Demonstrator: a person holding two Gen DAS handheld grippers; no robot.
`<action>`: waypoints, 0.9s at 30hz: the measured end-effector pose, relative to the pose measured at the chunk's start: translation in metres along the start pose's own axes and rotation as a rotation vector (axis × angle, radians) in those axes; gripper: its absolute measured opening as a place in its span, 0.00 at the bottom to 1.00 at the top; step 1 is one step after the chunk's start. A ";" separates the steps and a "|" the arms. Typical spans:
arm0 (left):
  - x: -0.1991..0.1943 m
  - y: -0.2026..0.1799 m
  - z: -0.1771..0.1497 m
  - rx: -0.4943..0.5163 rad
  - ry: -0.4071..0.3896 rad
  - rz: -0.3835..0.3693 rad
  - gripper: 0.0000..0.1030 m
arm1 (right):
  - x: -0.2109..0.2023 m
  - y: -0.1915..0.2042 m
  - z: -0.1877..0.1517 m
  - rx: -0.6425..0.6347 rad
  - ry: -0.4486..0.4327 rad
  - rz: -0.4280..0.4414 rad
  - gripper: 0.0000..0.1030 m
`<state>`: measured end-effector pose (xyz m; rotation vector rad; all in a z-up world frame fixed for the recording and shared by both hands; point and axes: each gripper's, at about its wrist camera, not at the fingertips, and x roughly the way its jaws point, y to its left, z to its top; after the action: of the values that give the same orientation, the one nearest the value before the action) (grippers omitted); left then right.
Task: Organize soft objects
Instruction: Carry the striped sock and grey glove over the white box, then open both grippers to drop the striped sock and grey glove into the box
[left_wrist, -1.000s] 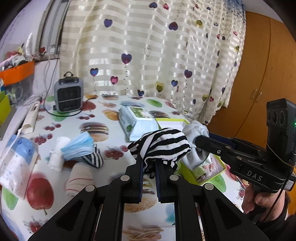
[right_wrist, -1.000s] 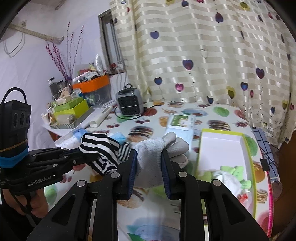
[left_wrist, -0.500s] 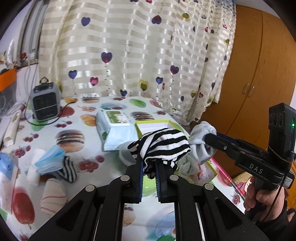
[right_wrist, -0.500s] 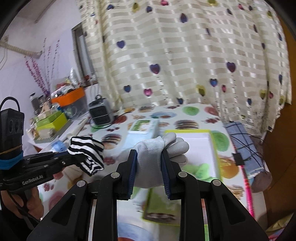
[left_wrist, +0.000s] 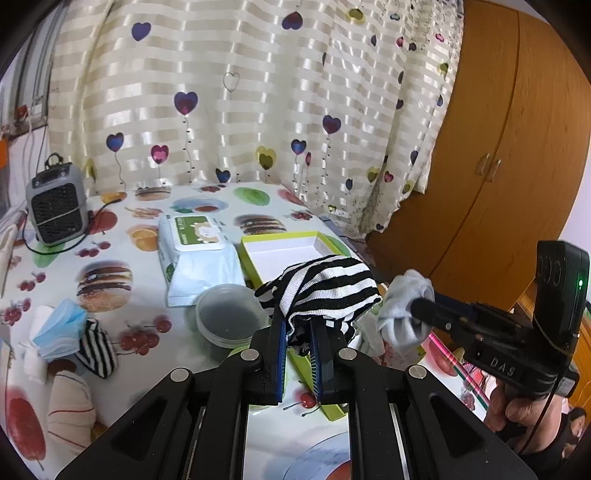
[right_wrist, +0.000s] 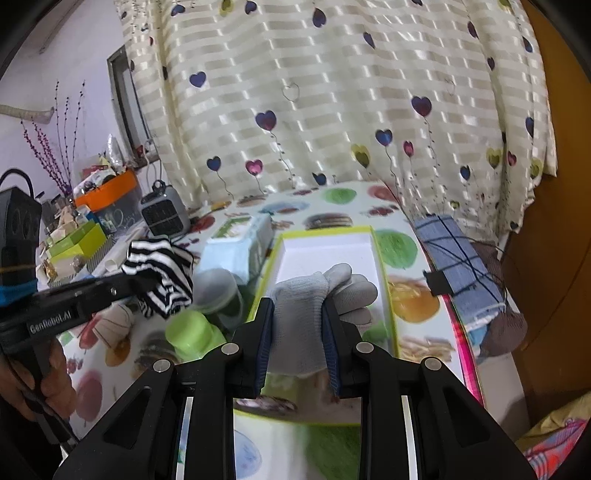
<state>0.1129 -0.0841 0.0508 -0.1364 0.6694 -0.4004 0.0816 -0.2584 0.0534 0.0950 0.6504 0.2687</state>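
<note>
My left gripper (left_wrist: 297, 328) is shut on a black-and-white striped sock (left_wrist: 325, 291), held above the near end of a green-rimmed white box (left_wrist: 282, 251). It also shows in the right wrist view (right_wrist: 162, 275). My right gripper (right_wrist: 297, 314) is shut on a grey glove (right_wrist: 314, 295) and holds it over the box (right_wrist: 325, 251). In the left wrist view the glove (left_wrist: 404, 314) hangs just right of the sock. More soft items lie at the table's left: a blue face mask (left_wrist: 59, 328), a second striped sock (left_wrist: 96, 349) and a cream rolled sock (left_wrist: 70, 406).
A wet-wipes pack (left_wrist: 195, 251) and a clear round lid (left_wrist: 229, 314) lie left of the box. A grey fan heater (left_wrist: 57, 208) stands at the back left. A blue cloth (right_wrist: 458, 262) hangs off the table's right edge. A wooden wardrobe (left_wrist: 498, 147) stands to the right.
Both grippers have moved right, from the middle of the table to over the green-rimmed box, each still holding its item. The right gripper now sits over the box's middle.
</note>
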 end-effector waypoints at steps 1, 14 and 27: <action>0.003 -0.002 0.001 0.000 0.005 -0.002 0.10 | 0.001 -0.002 -0.003 0.004 0.008 -0.003 0.26; 0.046 -0.020 0.012 0.020 0.058 0.000 0.10 | 0.023 -0.022 -0.022 0.044 0.080 0.002 0.26; 0.096 -0.029 0.019 0.000 0.119 0.014 0.10 | 0.032 -0.037 -0.034 0.058 0.128 0.020 0.29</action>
<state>0.1836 -0.1494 0.0175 -0.1083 0.7874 -0.3969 0.0935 -0.2847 0.0019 0.1406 0.7851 0.2764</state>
